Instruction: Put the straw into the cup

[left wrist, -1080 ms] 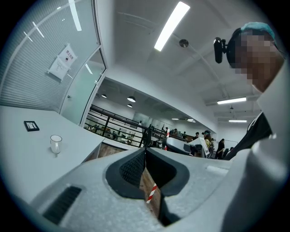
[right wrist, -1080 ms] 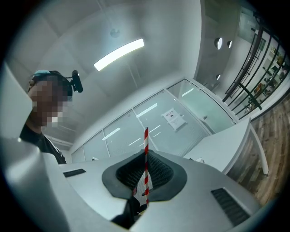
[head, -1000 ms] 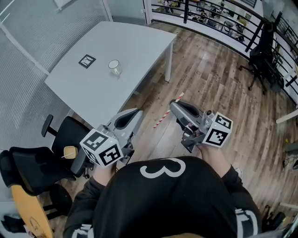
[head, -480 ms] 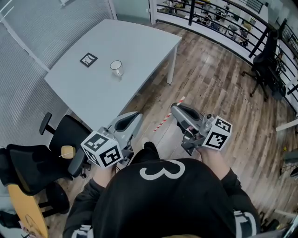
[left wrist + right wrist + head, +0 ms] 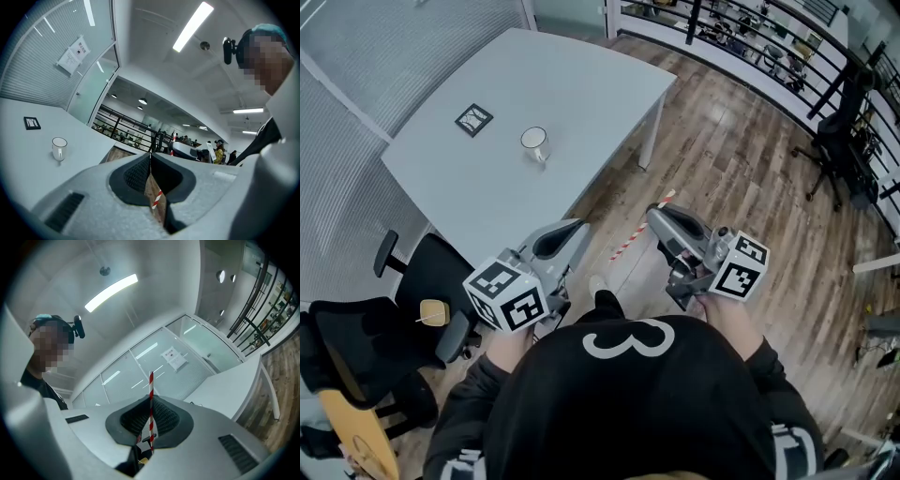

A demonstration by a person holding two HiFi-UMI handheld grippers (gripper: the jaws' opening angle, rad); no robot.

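Red-and-white straw [image 5: 633,234] clamped in right gripper [image 5: 660,215]. Left gripper [image 5: 571,228] jaws seemingly pressed together, nothing held. Cup [image 5: 533,143] stood upright on grey table [image 5: 581,84], well apart from both.

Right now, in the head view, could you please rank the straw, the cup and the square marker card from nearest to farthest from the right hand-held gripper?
1. Straw: clamped in the right hand-held gripper itself, slanting down to its left.
2. Cup: on the table, up and to the left.
3. Square marker card: farther left on the table, beyond the cup.
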